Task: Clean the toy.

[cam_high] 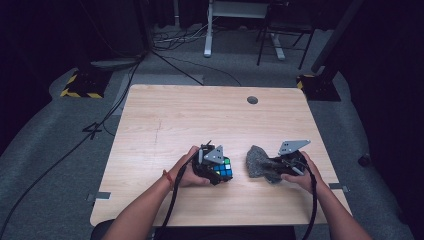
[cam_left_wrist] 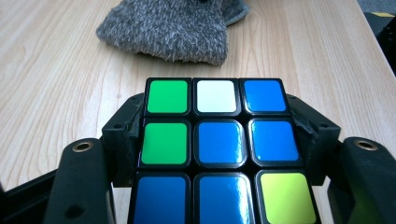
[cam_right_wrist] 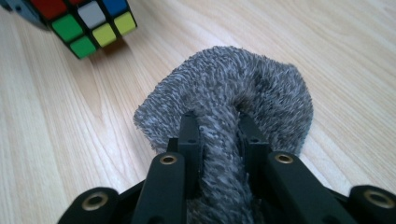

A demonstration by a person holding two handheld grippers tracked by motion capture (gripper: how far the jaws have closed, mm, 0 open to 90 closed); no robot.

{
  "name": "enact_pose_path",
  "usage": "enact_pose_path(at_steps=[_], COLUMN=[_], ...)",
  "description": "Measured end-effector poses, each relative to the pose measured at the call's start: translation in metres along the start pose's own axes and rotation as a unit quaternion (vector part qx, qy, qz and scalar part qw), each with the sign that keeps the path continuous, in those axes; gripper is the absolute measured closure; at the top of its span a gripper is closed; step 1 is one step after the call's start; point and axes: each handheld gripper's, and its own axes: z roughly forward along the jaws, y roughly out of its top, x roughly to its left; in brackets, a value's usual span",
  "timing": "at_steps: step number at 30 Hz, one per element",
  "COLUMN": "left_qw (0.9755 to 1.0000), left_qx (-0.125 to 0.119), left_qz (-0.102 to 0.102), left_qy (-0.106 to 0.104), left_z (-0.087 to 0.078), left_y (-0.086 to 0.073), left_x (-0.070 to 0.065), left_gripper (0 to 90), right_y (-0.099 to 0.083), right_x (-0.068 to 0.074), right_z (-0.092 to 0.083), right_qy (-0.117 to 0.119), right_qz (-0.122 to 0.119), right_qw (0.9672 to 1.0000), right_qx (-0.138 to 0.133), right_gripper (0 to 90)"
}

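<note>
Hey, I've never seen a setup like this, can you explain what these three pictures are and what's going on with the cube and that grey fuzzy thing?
A person sits at a wooden table with a hand-held two-jaw tool in each hand. The high view looks down from above; the other two pictures come from cameras riding on each tool, looking along its black jaws. The left tool is clamped on a Rubik's cube, its jaws pressing the cube's two sides. The right tool pinches a fold of a grey fuzzy cloth, which lies bunched on the table beside the cube, apart from it.
</note>
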Motion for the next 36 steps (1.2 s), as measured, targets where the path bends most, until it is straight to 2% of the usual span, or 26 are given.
enact_pose_path(at_steps=[5,8,13,31,36], left_qw=[0.9999,0.9999,0.9997,0.9995,0.9996], left_qx=[0.009,0.014,0.023,0.018,0.02], left_qz=[-0.005,0.002,0.002,-0.016,-0.013], left_qy=[-0.007,-0.008,-0.009,-0.019,-0.015], left_z=[0.004,0.006,0.009,0.011,0.01], left_y=[-0.003,-0.003,-0.005,-0.01,-0.01], left_x=[0.0,-0.001,-0.002,0.003,0.003], left_gripper=[33.5,33.4,33.4,32.2,31.9], right_y=[-0.004,-0.005,-0.007,-0.006,-0.005], right_x=[-0.004,-0.006,-0.006,-0.005,-0.005], right_z=[0.002,0.004,0.005,0.005,0.003], right_qy=[-0.009,-0.007,-0.004,-0.011,-0.015], right_qz=[0.0,-0.003,-0.006,-0.003,0.0], right_qw=[0.9999,0.9998,0.9997,0.9994,0.9992], right_qx=[0.015,0.019,0.025,0.033,0.036], right_gripper=[74.1,72.9,71.1,62.8,59.7])
